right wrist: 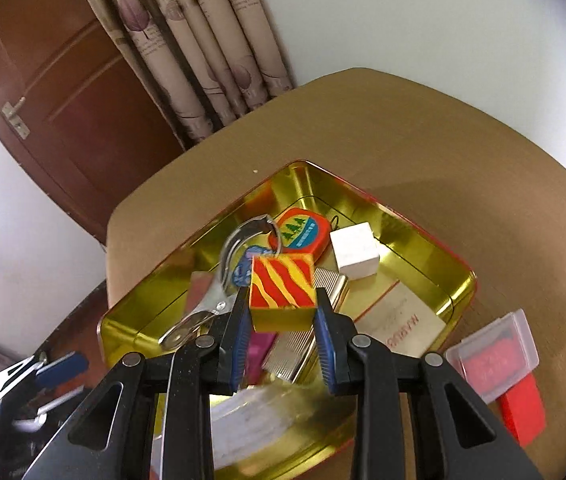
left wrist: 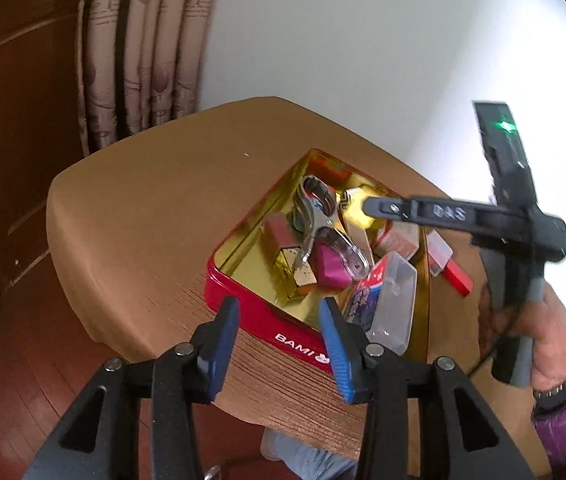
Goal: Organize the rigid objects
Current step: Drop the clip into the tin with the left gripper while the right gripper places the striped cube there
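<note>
A red tin with a gold inside sits on a tan table and holds several small items. These include metal clippers, a white cube, an orange oval case and a clear plastic box. My right gripper is shut on a yellow block with a red-and-yellow striped face and hangs over the tin's middle. My left gripper stands open just in front of the tin's near wall, with nothing between its blue pads.
Outside the tin, on the table's right side, lie a clear case with red contents and a red block. A curtain, a brown door and a white wall stand behind the table. A hand in a purple sleeve holds the right gripper.
</note>
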A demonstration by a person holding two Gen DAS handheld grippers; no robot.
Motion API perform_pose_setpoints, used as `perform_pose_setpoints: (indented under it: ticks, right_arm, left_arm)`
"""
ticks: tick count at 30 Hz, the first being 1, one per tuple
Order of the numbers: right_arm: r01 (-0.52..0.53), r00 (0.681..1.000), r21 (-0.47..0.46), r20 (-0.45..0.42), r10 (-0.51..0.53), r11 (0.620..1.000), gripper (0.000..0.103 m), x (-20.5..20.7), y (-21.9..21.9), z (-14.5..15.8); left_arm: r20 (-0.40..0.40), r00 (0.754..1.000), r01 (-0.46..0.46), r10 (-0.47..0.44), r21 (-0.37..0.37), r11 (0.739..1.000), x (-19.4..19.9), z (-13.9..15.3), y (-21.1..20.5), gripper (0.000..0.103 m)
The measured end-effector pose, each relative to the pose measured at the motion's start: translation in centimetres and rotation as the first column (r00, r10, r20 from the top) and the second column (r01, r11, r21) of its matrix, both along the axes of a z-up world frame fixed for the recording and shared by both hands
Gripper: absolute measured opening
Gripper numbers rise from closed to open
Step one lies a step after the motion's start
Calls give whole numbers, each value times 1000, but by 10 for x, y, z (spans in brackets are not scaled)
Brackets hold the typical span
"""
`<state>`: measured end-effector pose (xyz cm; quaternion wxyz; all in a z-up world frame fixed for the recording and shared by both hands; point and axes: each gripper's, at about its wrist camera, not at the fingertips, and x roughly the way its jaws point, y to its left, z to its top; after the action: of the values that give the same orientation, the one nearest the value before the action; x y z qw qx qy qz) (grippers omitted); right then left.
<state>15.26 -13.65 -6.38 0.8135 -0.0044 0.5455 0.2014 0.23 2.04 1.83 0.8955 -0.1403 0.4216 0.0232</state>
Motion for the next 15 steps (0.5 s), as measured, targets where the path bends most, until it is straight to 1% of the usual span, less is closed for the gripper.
perform_pose_setpoints:
  ticks: [3,5,6,7,8,9,10,11,12,13,14,15]
  right_arm:
    - [8,1000,-1,-6,-8,1000,30,4,-2,-4]
    - [13,1000,-2,10,-13,1000,30,2,-2,1]
    - [24,999,6,32,-24,1000,30,-1,-6,7]
    - [49,996,32,77,-51,998,30,-10,-16,19]
    - [70,991,55,107,-75,996,33,-18,-24,28]
    - [95,985,71,136,-104,993,38,-27,-35,37]
    - [131,975,75,168,-142,989,40,-40,-50,45]
    - [189,958,55,210,-197,980,45,-60,-73,54]
    - [219,947,39,231,-222,975,49,-71,-86,57]
    - [274,925,-11,276,-261,962,52,-93,-111,60]
    - [306,913,-66,302,-273,950,58,-105,-126,59]
    - [336,907,-131,312,-283,933,60,-116,-140,56]
  left_arm:
    - [-11,1000,24,-24,-5,1000,2,-4,-5,43]
    - [-12,1000,29,-29,2,1000,2,-4,-6,43]
    - [-11,1000,23,-23,5,1000,1,-4,-6,43]
    - [-2,1000,13,-13,-1,1000,0,-3,-4,43]
    - [9,1000,7,-7,-10,1000,0,-3,-2,43]
    - [23,1000,2,-1,-22,1000,-2,-1,-1,43]
    - [32,999,-1,2,-26,1000,-3,0,0,43]
    - [48,999,-3,4,-27,1000,-5,2,0,43]
    - [71,997,-7,8,-20,1000,-7,4,0,43]
    - [90,996,-9,9,-9,1000,-9,6,-1,43]
    - [98,995,-3,3,2,1000,-10,8,-3,43]
    - [100,995,9,-10,10,1000,-10,8,-6,43]
